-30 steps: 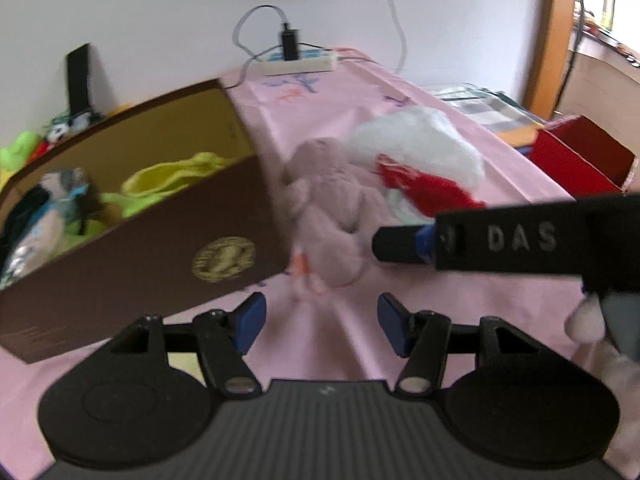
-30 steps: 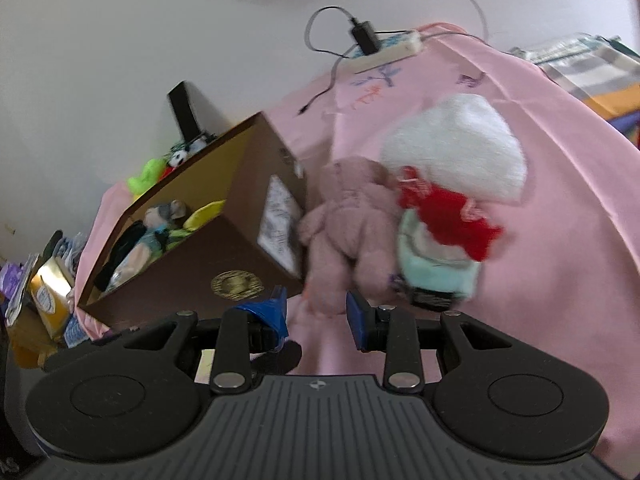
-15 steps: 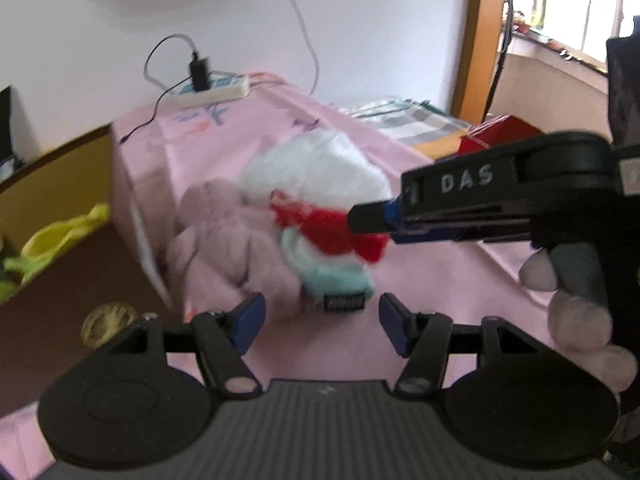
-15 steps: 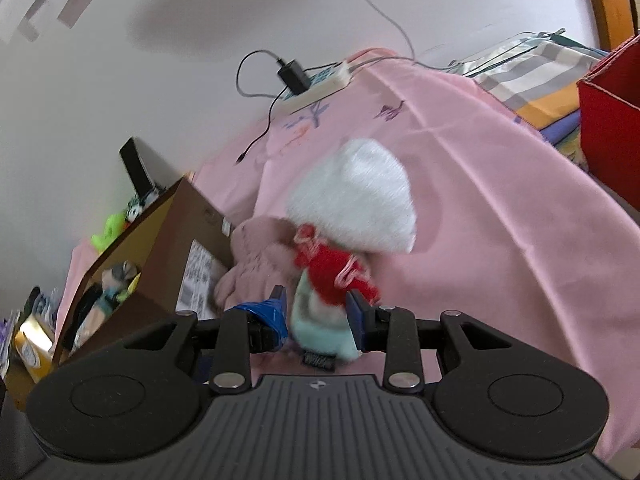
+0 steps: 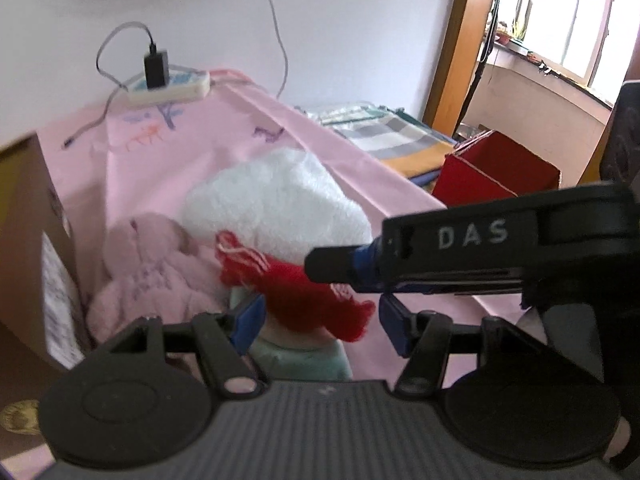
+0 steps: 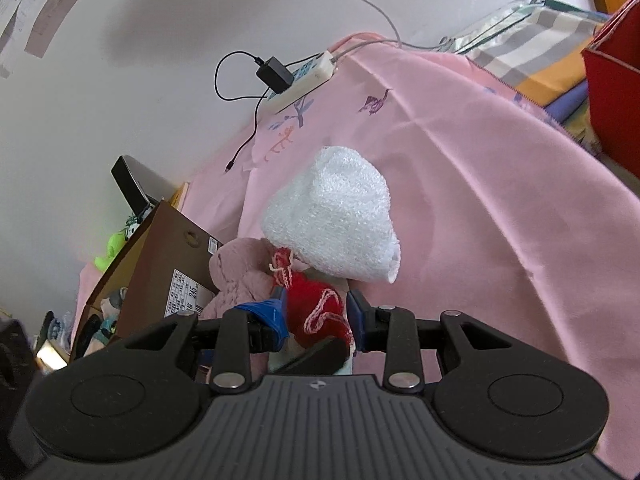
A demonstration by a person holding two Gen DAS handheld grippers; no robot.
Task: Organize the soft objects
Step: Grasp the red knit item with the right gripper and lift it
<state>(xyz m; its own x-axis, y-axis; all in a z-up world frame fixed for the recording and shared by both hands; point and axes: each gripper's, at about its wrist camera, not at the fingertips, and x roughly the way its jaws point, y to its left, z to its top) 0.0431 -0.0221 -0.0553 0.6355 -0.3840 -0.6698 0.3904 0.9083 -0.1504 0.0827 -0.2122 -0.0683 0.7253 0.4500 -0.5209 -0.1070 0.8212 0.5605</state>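
A pink cloth (image 6: 500, 184) covers the counter and carries everything in play. At its left side stands an open brown cardboard box (image 6: 160, 264), holding soft toys that only the right wrist view shows, small and hard to tell apart; the left wrist view catches just its labelled end wall (image 5: 52, 292). Off the far right edge sit a red box (image 5: 496, 176) and folded striped fabrics (image 5: 384, 136).

Mid-cloth lies the pile of soft things. A white fluffy towel (image 6: 336, 220) is the biggest and lies behind the rest. Left of it, pressed against the box wall, slumps a pink plush toy (image 5: 152, 268). In front lies a red knitted piece (image 6: 316, 308) over a pale mint soft item (image 5: 296, 360).

The right gripper (image 6: 318, 314) has its blue-padded fingers (image 6: 356, 312) at a narrow gap on either side of the red knit; whether they actually clamp it cannot be told. The left gripper (image 5: 316, 320) has its fingers wide, straddling the same red and mint pile. In the left view the right gripper's finger, marked DAS, crosses in front from the right with its tip at the red knit.

By the wall a white power strip (image 6: 304, 80) lies on the cloth with a black charger (image 5: 155, 68) plugged in.
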